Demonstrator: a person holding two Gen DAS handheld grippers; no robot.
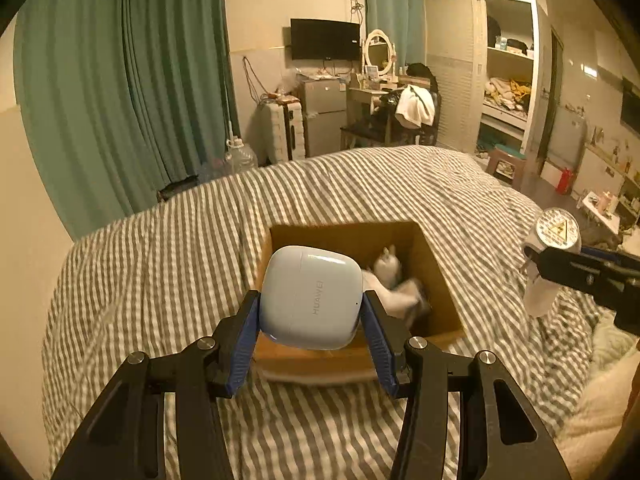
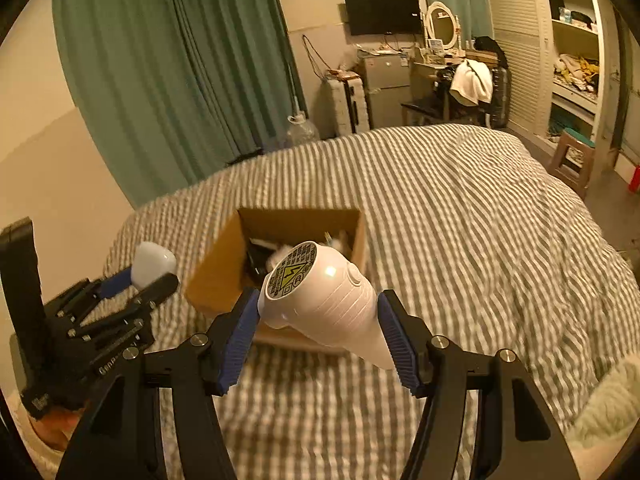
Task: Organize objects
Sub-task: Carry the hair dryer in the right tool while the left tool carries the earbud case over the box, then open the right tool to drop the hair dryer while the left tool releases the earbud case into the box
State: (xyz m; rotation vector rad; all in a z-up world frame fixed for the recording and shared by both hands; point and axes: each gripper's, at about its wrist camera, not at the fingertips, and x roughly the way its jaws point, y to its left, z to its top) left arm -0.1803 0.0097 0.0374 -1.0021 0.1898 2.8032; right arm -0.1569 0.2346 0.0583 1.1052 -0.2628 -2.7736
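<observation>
A pale blue earbud case (image 1: pixel 310 298) is clamped between the blue-padded jaws of the left gripper (image 1: pixel 311 322) and is held in the air above the near edge of an open cardboard box (image 1: pixel 436 280), which is set on a bed (image 1: pixel 160 260) covered by a grey-and-white striped quilt. A white hair dryer (image 2: pixel 324 296) is gripped by the jaws of the right gripper (image 2: pixel 318 326), its labelled round end pointed toward the box and its body held above the box's near side. Blurred white and dark items (image 1: pixel 394 284) are seen lying inside the box.
</observation>
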